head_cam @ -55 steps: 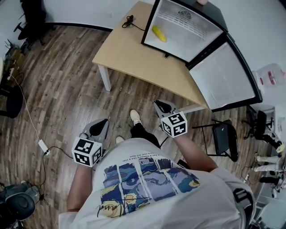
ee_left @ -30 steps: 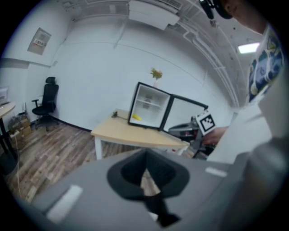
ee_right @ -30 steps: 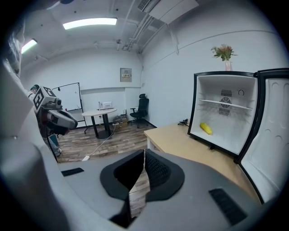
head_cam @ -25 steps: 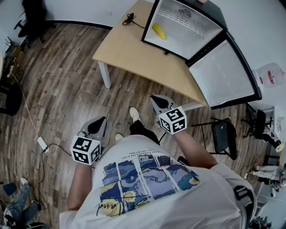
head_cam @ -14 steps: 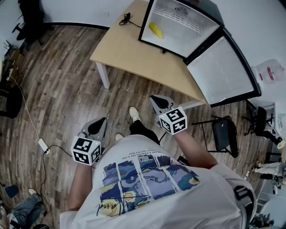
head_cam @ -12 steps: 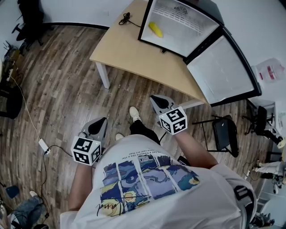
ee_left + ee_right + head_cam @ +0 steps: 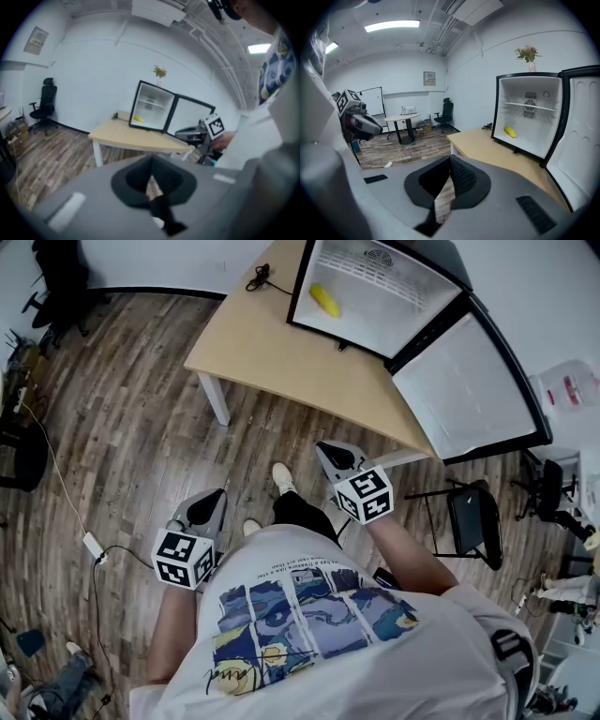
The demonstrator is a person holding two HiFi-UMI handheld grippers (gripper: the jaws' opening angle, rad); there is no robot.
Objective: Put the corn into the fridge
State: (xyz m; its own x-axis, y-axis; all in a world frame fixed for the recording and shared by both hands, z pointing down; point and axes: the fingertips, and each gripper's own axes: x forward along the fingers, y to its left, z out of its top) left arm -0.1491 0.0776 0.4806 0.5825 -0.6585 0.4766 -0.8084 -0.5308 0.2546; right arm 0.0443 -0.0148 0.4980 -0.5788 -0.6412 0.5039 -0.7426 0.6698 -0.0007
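The yellow corn (image 7: 324, 300) lies inside the small black fridge (image 7: 394, 310), which stands on the wooden table (image 7: 272, 348) with its door (image 7: 464, 381) swung wide open. The left gripper view shows the corn (image 7: 138, 119) far off, and the right gripper view shows the corn (image 7: 510, 132) on the fridge floor under a shelf. Both grippers hang close to the person's body over the wood floor, well short of the table. My left gripper (image 7: 210, 499) is shut and empty, its jaws (image 7: 151, 161) meeting at the tips. My right gripper (image 7: 326, 451) is also shut on nothing (image 7: 450, 159).
A black folding chair (image 7: 473, 526) stands right of the person, below the fridge door. A white power adapter (image 7: 92, 547) with a cable lies on the floor at left. An office chair (image 7: 58, 277) sits far left. A black cable (image 7: 258, 277) rests at the table's back edge.
Both grippers have stayed where they were, shut. Only the head view has shifted slightly, so the table and fridge sit a little further left.
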